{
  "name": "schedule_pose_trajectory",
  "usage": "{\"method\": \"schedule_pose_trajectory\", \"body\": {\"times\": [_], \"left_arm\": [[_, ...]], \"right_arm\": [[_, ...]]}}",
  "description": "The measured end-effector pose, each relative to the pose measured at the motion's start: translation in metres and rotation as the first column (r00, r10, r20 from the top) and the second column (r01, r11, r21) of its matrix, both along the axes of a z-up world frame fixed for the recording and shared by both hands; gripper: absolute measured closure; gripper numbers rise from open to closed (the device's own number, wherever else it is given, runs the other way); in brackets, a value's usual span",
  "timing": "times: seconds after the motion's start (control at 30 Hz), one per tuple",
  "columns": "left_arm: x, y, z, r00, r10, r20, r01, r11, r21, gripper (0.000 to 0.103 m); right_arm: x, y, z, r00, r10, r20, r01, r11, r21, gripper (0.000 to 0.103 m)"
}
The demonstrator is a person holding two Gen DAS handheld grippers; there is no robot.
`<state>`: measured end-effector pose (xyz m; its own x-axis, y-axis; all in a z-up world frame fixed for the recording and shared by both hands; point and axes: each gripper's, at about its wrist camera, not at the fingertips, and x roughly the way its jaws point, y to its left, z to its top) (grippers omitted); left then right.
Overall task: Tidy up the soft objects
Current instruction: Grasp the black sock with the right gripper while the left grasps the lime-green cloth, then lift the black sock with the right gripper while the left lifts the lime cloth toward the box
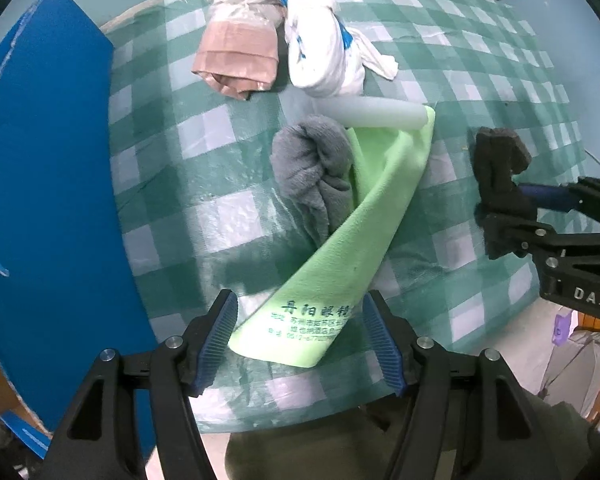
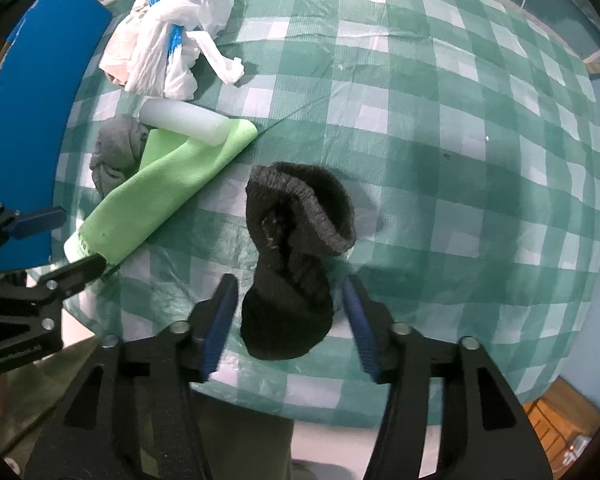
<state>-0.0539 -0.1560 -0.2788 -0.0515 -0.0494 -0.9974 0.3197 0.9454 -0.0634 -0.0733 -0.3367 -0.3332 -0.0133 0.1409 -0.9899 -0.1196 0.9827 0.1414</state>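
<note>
My left gripper [image 1: 300,340] points down at the near end of a light green cloth [image 1: 340,248] with printed writing. The cloth lies flat on the table between the open blue pads [image 1: 220,332], which do not press on it. A rolled grey cloth [image 1: 312,176] lies against the green one, and a white foam cylinder [image 1: 380,114] rests across its far end. My right gripper [image 2: 290,320] stands open around a crumpled black sock [image 2: 296,252], with a gap on each side. In the left wrist view the right gripper [image 1: 512,212] and the sock [image 1: 496,168] are at the right edge.
The round table [image 2: 460,160] has a green and white checked cover; its near edge runs just under both grippers. A white plastic bag with blue print [image 1: 324,56] and a pinkish-brown bag [image 1: 240,56] lie at the far side. A blue board [image 1: 48,160] stands along the left.
</note>
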Motion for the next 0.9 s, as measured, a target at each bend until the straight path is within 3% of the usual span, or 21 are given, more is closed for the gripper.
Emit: {"method": "schedule_pose_trajectory", "body": {"times": [0.23,0.3,0.43,0.53,0.63,0.7,0.9], "left_arm": [[-0.001,-0.006,-0.023,1.0,-0.002,-0.018,0.003,0.999,0.047,0.033],[-0.001,-0.011,-0.025,1.0,-0.008,-0.002,0.009,0.998,0.058,0.029],[-0.008,-0.026,-0.026,0.999,-0.025,0.025,0.023,0.998,0.063,0.03],[-0.011,-0.028,-0.024,0.999,-0.033,0.04,0.031,0.998,0.053,0.045],[-0.016,-0.038,-0.017,0.996,-0.066,0.052,0.063,0.997,0.051,0.071],[-0.019,-0.042,-0.016,0.996,-0.081,0.049,0.079,0.996,0.049,0.096],[-0.026,-0.042,-0.014,0.996,-0.08,0.05,0.079,0.996,0.028,0.098]], "right_arm": [[0.015,-0.006,0.018,1.0,0.022,0.011,-0.022,1.0,0.001,0.037],[0.018,-0.009,0.019,0.999,0.03,0.015,-0.03,1.0,-0.001,0.037],[0.024,-0.008,0.026,0.999,0.04,0.019,-0.04,0.999,-0.006,0.037],[0.027,0.005,0.029,0.999,0.043,0.018,-0.042,0.999,-0.016,0.037],[0.034,0.01,0.028,0.999,0.046,0.018,-0.046,0.999,-0.018,0.037],[0.039,0.012,0.026,0.999,0.051,0.016,-0.051,0.998,-0.021,0.037],[0.044,0.02,0.034,0.998,0.061,0.015,-0.061,0.998,-0.019,0.037]]}}
